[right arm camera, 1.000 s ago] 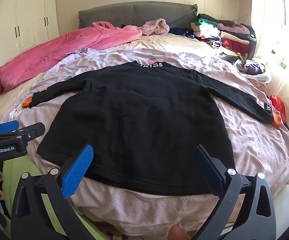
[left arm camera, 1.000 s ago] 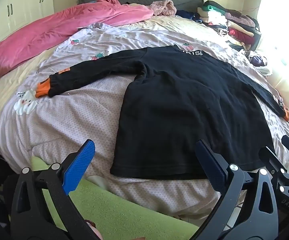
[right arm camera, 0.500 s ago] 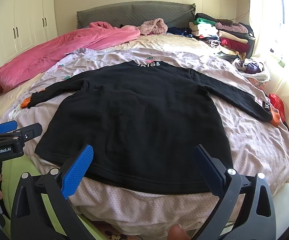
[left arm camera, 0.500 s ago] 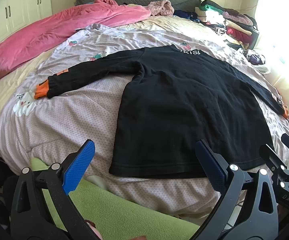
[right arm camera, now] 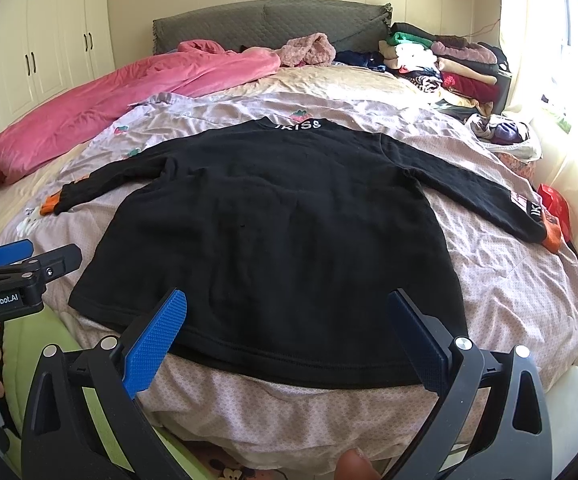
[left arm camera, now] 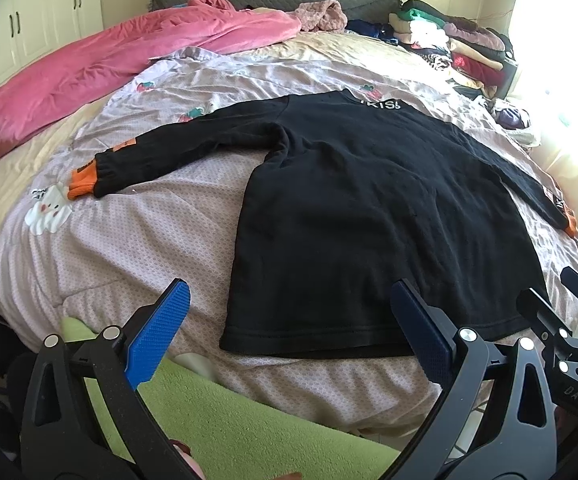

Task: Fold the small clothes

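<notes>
Lying flat on bed (right arm camera: 509, 292), black sweatshirt (right arm camera: 281, 216); L gripper (left arm camera: 293, 332) & R gripper (right arm camera: 289, 336) both spread wide, empty.

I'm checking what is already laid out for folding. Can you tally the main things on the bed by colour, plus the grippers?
Black: 1, the sweatshirt, spread flat with both sleeves out.
Pink: 1, the duvet, bunched along the far left.
Mixed colours: 1, the stack of clothes at the far right.
Grippers: 2, the left gripper and the right gripper, both open, holding nothing.
Total: 5
</notes>
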Motion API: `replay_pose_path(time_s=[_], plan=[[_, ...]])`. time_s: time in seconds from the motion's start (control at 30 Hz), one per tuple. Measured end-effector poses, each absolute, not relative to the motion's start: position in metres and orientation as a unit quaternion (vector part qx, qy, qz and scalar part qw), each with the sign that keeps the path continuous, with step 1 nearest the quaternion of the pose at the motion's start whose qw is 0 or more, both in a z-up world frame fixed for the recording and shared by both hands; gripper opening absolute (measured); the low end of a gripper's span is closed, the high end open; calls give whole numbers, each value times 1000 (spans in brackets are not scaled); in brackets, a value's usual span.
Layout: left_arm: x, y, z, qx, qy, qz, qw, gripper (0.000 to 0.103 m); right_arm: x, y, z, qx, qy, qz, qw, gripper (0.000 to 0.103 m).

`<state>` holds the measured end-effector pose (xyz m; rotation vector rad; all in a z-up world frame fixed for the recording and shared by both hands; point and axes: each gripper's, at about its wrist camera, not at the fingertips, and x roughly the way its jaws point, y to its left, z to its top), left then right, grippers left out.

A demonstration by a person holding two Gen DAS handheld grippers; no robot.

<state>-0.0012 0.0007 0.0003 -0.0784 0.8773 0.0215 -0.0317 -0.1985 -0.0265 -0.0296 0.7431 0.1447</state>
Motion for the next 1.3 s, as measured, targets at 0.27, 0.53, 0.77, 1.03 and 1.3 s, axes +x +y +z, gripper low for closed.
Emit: replay_pose_path(time_s=[0.27,0.53,0.77,1.03,1.3], plan=[[-2,2,0,-39,421,10,906,94,-32,-197,-28,-16,363,71,929,99],[-1,3,0,-38,421,7,906,94,-31,-199,-28,-12,364,73,929,99],[-2,3,1,-35,421,11,907,94,-29,-200,-29,-9,364,75,929,99],[-1,3,1,-37,421,11,906,94,-25,-202,-28,-4,364,79,928,99],[9,-3,3,-40,433,-9,900,94,-18,-209,-25,6,357,86,930,99]])
